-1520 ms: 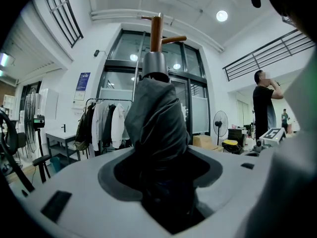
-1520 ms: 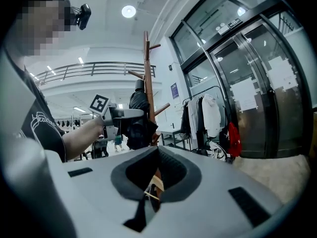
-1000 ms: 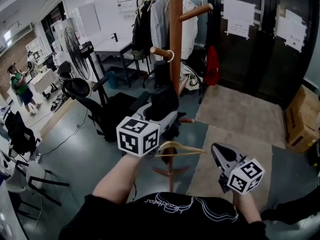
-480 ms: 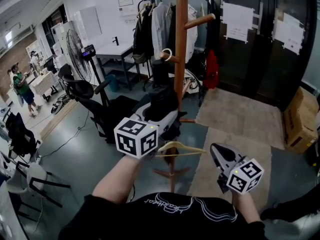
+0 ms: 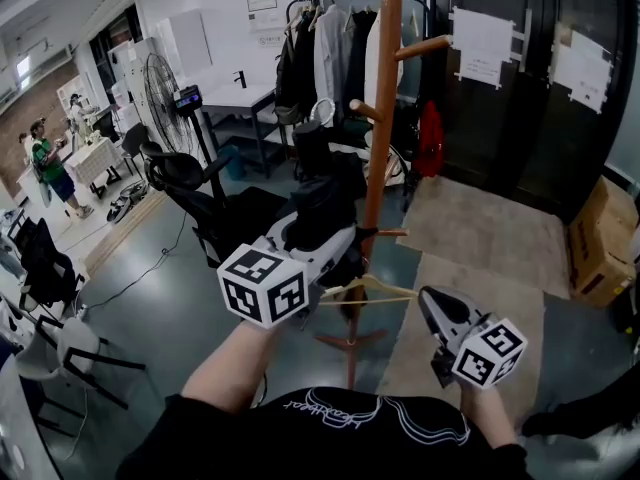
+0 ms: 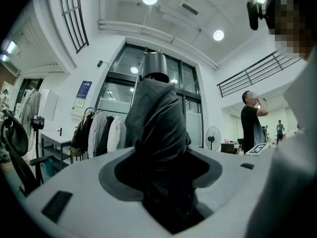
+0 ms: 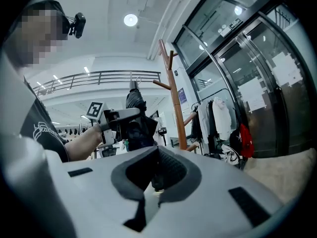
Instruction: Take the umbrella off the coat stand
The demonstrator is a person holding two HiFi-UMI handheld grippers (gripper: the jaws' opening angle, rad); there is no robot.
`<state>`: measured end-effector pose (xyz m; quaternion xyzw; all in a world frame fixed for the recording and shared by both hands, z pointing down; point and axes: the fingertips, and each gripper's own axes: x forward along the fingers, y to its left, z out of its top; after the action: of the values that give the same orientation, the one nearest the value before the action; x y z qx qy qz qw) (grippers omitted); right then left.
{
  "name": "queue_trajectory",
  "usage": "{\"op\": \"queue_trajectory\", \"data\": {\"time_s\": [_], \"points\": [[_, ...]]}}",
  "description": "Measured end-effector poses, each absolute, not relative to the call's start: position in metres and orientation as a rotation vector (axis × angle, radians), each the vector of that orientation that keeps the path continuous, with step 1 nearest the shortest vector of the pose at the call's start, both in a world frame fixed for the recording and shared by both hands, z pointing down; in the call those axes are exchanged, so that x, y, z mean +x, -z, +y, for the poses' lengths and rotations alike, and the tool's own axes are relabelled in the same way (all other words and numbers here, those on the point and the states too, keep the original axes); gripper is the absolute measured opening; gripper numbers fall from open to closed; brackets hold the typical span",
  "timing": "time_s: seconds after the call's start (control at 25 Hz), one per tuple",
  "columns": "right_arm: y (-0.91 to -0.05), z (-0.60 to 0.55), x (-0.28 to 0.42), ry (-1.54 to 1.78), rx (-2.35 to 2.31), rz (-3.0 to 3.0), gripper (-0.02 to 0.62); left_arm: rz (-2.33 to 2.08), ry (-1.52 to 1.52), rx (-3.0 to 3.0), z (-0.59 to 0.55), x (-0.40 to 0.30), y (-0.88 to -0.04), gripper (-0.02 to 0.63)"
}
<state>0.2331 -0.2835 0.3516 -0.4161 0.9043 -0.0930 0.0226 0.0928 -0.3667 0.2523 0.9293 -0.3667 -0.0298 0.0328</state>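
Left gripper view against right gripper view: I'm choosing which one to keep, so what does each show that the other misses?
Only the left gripper view: the dark folded umbrella close up, clamped between its own jaws, and a standing person in black. Only the right gripper view: the wooden coat stand, the glass doors and the left gripper seen from the side. Both: the umbrella and the clothes rack.

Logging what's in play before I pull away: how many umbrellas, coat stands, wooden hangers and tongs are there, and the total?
Umbrella: 1, clamped in the left tongs
Coat stand: 1
Wooden hanger: 1
Tongs: 2, counting the right tongs, which are empty
Total: 5
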Motion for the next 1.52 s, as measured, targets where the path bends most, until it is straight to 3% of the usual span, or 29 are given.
{"op": "queue_trajectory", "data": {"time_s": [0.4,1.52], "points": [[-0.353,-0.258,0.197,0.305,-1.216,2.793,0.002,-1.012,0.206,2.814,-0.307,0.056,-0.276,0.232],[-0.370,-0.189,0.133,0.371,-1.223,2.742,0.003,-0.780,0.178,2.680,-0.194,0.013,-0.371,0.232]]}}
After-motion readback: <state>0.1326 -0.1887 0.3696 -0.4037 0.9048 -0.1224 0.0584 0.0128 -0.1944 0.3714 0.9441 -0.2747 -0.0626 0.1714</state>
